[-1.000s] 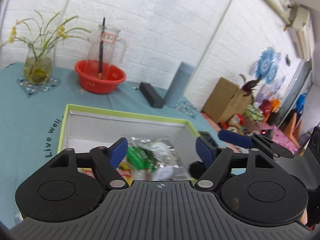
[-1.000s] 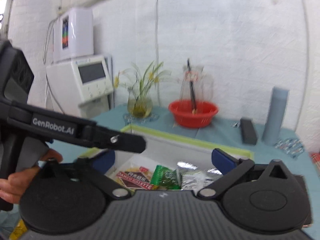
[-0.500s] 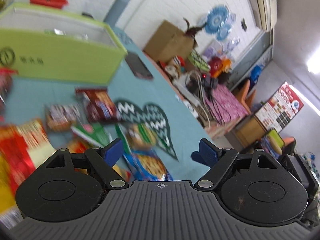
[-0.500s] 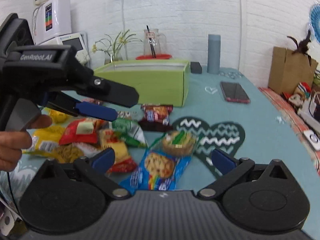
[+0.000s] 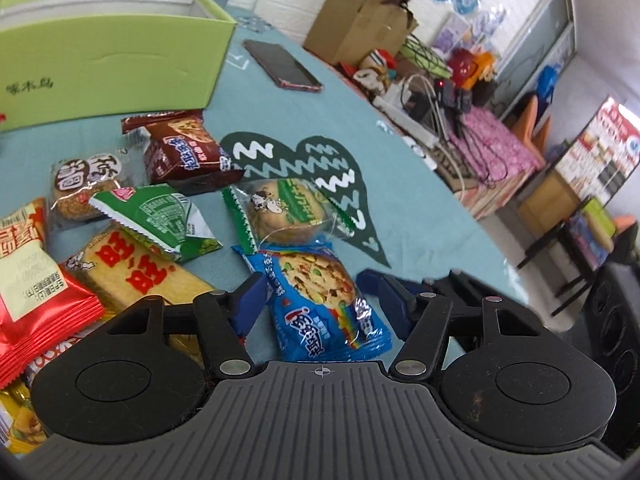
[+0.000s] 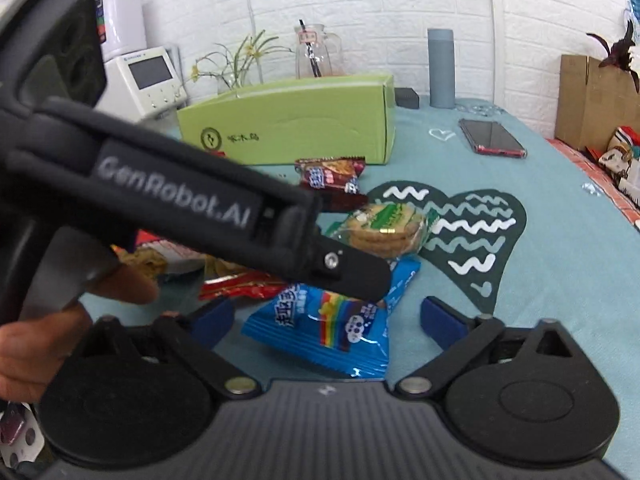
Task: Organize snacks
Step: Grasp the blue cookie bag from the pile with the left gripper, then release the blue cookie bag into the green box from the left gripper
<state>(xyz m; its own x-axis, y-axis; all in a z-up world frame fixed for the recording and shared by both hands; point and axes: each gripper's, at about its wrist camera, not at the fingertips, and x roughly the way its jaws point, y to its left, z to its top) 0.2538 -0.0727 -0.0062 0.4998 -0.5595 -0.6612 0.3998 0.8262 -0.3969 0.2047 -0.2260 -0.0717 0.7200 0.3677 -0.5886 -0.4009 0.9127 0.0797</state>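
Two claws are brought around one blue cookie packet [image 5: 320, 304] lying flat on the desk [image 5: 408, 184]. The left claw [image 5: 316, 300] is seen closing, its pads straddling the packet but not yet pressing it; the right claw [image 6: 326, 320] is closing likewise, the same packet between its spread pads. Just beyond, a clear-wrapped round biscuit [image 5: 286, 212] overlaps the packet's far end and may be dragged along. Farther out, the green box [image 5: 108, 68], judged the destination, is reached past a brown packet [image 5: 182, 148]. A phone [image 5: 282, 64] lies well aside.
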